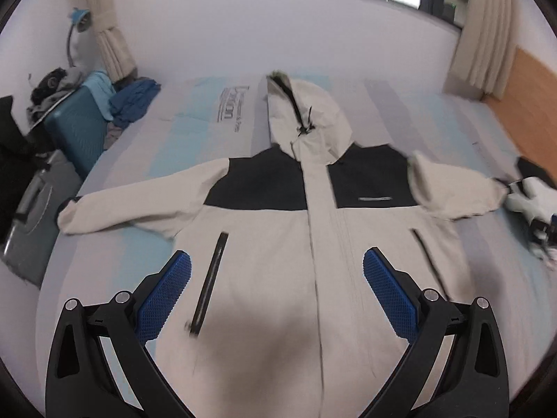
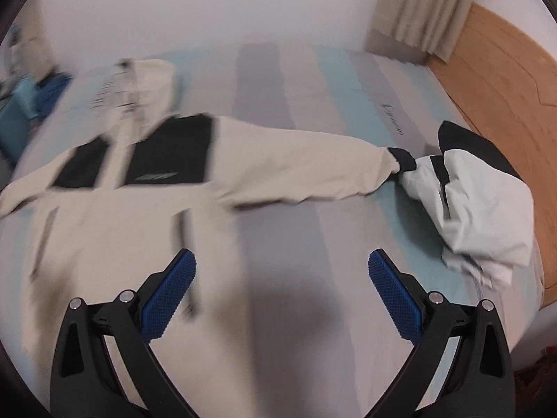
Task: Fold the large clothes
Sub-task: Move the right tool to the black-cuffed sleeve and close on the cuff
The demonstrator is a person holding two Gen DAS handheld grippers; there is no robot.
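Note:
A cream hooded jacket [image 1: 278, 244] with black chest panels lies front up and spread flat on the striped bed [image 1: 195, 139], hood pointing away, both sleeves stretched out sideways. My left gripper [image 1: 277, 261] is open and empty, hovering above the jacket's lower front. In the right wrist view the jacket [image 2: 115, 230] lies to the left, with its right sleeve [image 2: 306, 170] reaching toward the headboard side. My right gripper [image 2: 282, 261] is open and empty above the bed [image 2: 278, 230], just right of the jacket's hem.
A second white and black garment [image 2: 484, 205] lies crumpled at the bed's right side next to the wooden headboard [image 2: 508, 80]. A teal suitcase [image 1: 76, 129] with piled clothes stands left of the bed. Curtains [image 1: 484, 31] hang by the far wall.

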